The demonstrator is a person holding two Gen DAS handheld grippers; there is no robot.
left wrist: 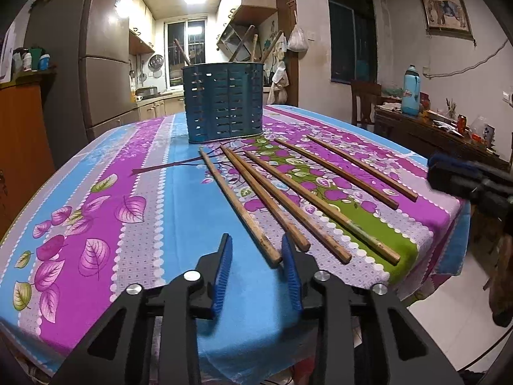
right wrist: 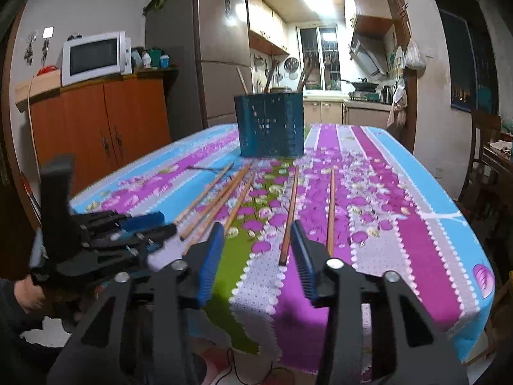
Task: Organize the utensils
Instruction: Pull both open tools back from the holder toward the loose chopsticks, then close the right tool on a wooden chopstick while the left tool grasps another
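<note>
Several wooden chopsticks lie fanned on the flowered tablecloth, tips toward a blue perforated utensil holder that holds several chopsticks upright. My left gripper is open, its jaws around the near end of the leftmost chopstick, low over the cloth. My right gripper is open; the near end of one chopstick lies between its jaws. The holder stands at mid-table in the right wrist view. The left gripper shows there at left, the right gripper body at the left view's right edge.
The table's near edge drops off just under both grippers. An orange cabinet with a microwave stands left, a fridge behind. A cluttered side table and a chair stand right.
</note>
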